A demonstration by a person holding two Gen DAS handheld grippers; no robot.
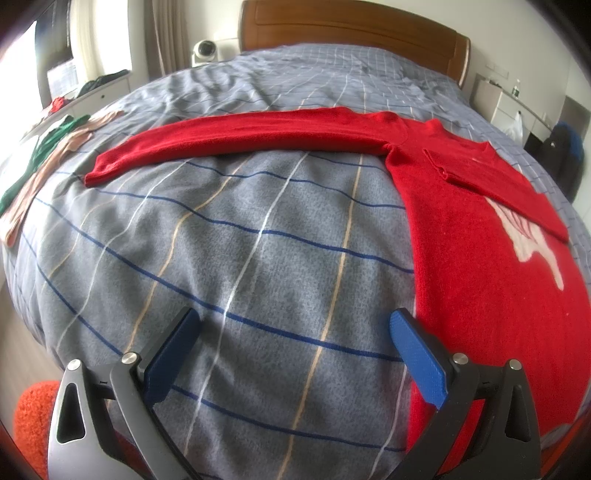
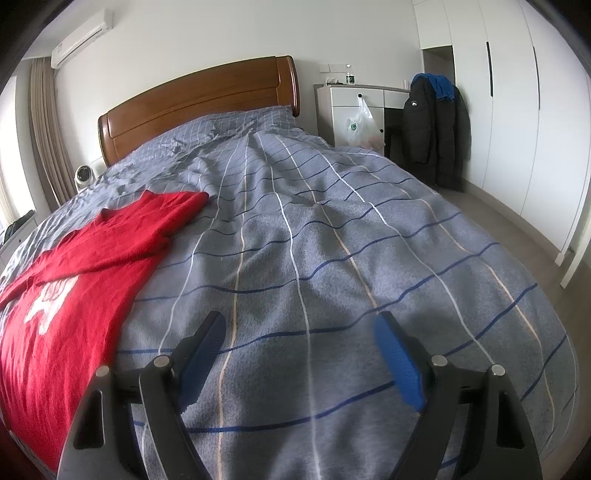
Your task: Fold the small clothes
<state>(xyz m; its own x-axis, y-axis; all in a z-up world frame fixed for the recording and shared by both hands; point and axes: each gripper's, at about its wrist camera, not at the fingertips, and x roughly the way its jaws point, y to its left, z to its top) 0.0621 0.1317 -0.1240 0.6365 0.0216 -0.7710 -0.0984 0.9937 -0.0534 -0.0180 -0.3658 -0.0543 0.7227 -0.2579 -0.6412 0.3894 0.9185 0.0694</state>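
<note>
— Grippers first: how do they stand?

— Left gripper (image 1: 293, 345) has its blue pads (image 1: 419, 360) spread wide with nothing between them. It hangs low over the grey checked duvet (image 1: 236, 236), pointing toward the headboard (image 1: 354, 29), and I cannot tell whether it touches the cloth. Its right-hand pad sits just at the edge of the red sweater (image 1: 480, 258).

— And the other one?

— Right gripper (image 2: 301, 345) is parted just as wide, holding nothing, aimed up the bed over bare duvet (image 2: 332, 240). The sweater (image 2: 74, 295) lies to its left, close to the left finger (image 2: 201, 350) but apart from it.

— Where does the sweater lie?

— Flat on the duvet, white pattern (image 1: 528, 240) facing up. One sleeve (image 1: 229, 142) stretches out straight to the left across the bed. The other sleeve (image 1: 495, 184) is folded in over the chest.

— Anything else on the bed?

— Green garment (image 1: 48, 147) and pinkish garment (image 1: 44, 173) at the far left edge, well apart from the sweater. A dark jacket (image 2: 432, 122) hangs by the white wardrobe (image 2: 517, 110).
</note>
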